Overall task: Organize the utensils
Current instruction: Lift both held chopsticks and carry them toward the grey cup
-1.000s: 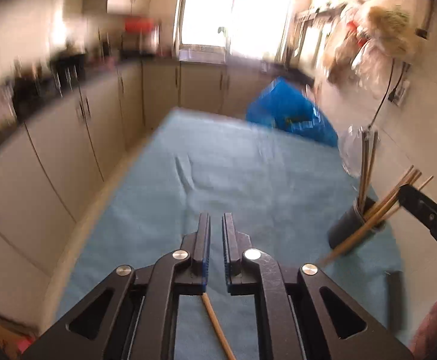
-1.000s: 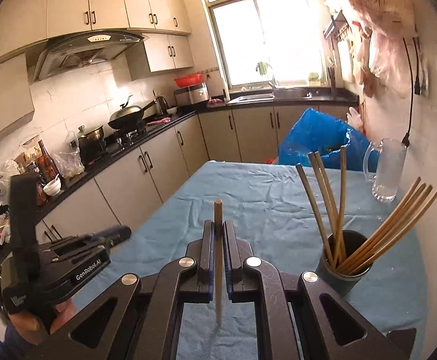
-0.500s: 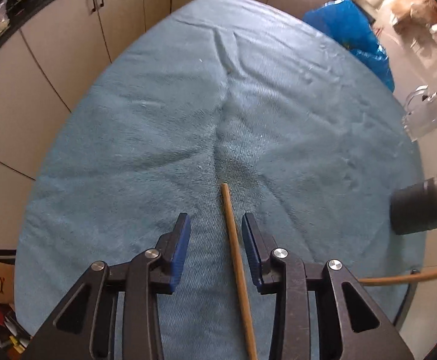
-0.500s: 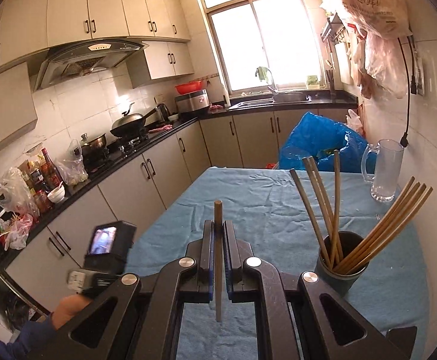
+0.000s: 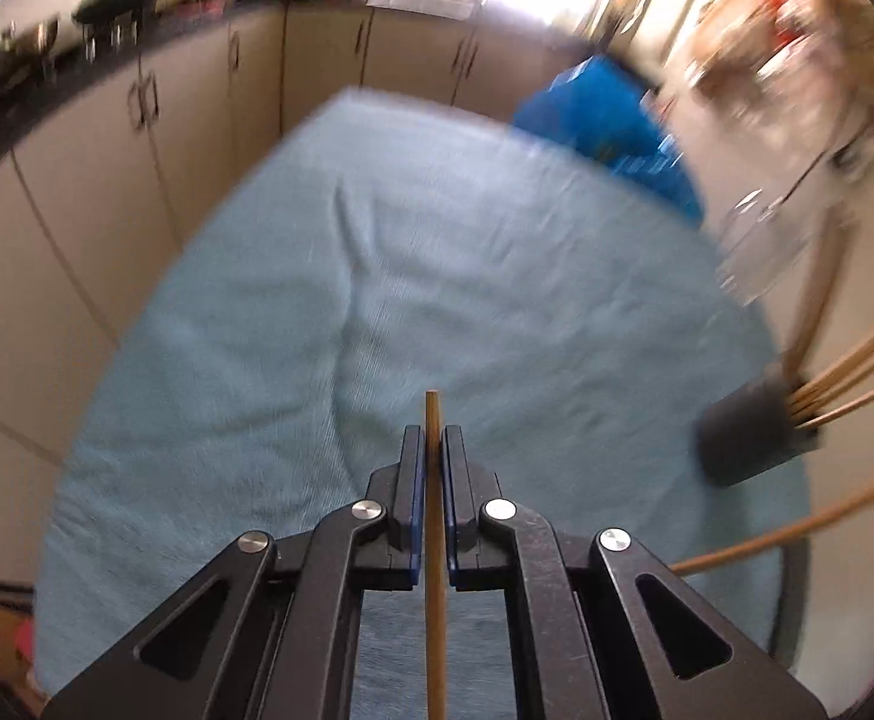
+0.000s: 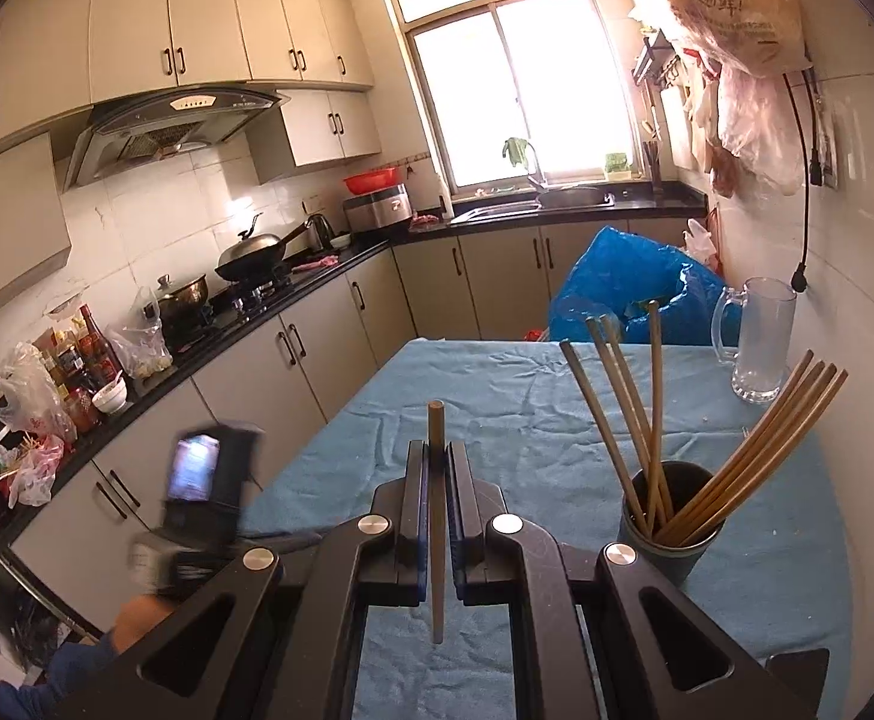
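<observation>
My left gripper (image 5: 432, 438) is shut on a wooden chopstick (image 5: 434, 570) that runs between the blue pads, its tip just past them, above the blue cloth (image 5: 437, 276). My right gripper (image 6: 435, 450) is shut on another chopstick (image 6: 436, 516), held upright above the cloth (image 6: 496, 408). The dark holder cup (image 6: 670, 516) stands at the right with several chopsticks in it; it also shows, blurred, in the left wrist view (image 5: 754, 432). The left gripper's body (image 6: 197, 498) appears blurred at the lower left of the right wrist view.
A glass mug (image 6: 760, 342) stands at the cloth's far right by the wall. A blue plastic bag (image 6: 628, 288) sits beyond the far edge. Kitchen cabinets and counter (image 6: 293, 324) run along the left. Another chopstick (image 5: 796, 534) crosses the right of the left wrist view.
My left gripper closed on the chopstick that lay on the cloth and lifted it, tilting up. My right gripper kept its chopstick and barely moved.
</observation>
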The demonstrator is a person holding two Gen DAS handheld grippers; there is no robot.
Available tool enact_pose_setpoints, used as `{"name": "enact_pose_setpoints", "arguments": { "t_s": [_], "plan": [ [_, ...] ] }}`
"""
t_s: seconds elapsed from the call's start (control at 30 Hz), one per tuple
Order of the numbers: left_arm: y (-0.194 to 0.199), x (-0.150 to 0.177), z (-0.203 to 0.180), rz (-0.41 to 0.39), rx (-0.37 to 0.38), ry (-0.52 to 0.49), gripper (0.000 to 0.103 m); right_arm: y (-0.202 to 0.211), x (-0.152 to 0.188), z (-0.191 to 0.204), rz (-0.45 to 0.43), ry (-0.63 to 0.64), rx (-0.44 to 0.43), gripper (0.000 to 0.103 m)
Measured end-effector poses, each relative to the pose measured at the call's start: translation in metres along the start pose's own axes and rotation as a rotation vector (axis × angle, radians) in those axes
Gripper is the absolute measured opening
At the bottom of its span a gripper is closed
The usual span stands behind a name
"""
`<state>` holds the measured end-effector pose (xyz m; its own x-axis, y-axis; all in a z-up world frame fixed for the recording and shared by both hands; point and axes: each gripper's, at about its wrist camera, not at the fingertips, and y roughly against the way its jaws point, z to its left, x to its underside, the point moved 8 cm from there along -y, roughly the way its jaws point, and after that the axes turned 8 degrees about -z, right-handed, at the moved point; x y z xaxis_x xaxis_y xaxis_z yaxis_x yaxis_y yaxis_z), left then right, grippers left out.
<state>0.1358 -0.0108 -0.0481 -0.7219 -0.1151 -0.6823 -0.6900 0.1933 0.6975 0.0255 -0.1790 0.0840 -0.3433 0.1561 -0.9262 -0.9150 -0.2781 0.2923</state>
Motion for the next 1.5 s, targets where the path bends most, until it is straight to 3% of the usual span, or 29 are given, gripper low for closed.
{"name": "enact_pose_setpoints", "arguments": {
  "t_s": [0.17,0.37,0.7,1.0,1.5],
  "plan": [
    [0.064,-0.029,-0.024,-0.223,0.023,-0.062,0.005,0.007,-0.003,0.004,-0.018,0.009,-0.004,0.006],
    [0.099,-0.033,-0.032,-0.331,0.018,-0.117,0.005,0.008,0.000,0.005,-0.014,0.014,0.004,0.006],
    [0.104,-0.032,-0.048,-0.350,0.020,-0.139,0.005,0.004,0.004,0.000,0.007,0.001,0.012,0.006],
    [0.110,-0.031,-0.042,-0.366,-0.022,-0.136,0.005,0.001,0.011,-0.002,0.026,0.000,0.009,0.006],
    [0.122,-0.038,-0.051,-0.379,-0.007,-0.159,0.005,0.011,0.004,-0.004,-0.009,0.007,0.018,0.006]
  ]
}}
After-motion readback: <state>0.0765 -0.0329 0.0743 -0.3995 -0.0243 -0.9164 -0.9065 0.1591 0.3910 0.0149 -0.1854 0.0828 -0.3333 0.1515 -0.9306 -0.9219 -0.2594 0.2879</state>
